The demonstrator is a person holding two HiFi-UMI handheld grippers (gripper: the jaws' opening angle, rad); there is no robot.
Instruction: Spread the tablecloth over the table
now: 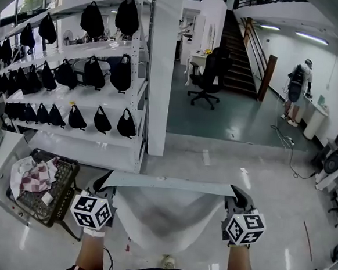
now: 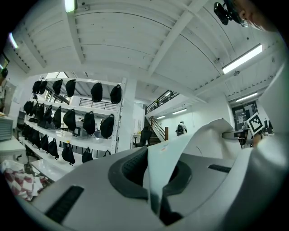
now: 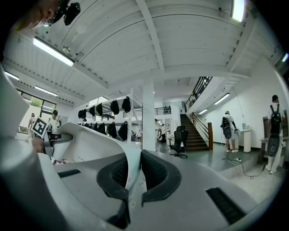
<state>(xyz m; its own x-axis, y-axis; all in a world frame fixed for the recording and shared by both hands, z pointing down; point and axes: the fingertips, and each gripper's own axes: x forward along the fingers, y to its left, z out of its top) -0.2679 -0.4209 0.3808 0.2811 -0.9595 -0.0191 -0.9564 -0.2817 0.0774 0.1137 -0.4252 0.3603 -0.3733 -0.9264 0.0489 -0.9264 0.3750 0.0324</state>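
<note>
A white tablecloth hangs stretched between both grippers in front of me, its top edge taut and level, the rest sagging down. My left gripper is shut on the cloth's left top corner. In the left gripper view the cloth runs out from between the dark pads toward the other gripper. My right gripper is shut on the right top corner. The right gripper view shows the cloth pinched between its pads. No table shows in any view.
A white shelving rack with several black bags stands at the left, and a white pillar is just ahead. A black crate with checked cloths sits low left. An office chair, stairs and a person are farther off.
</note>
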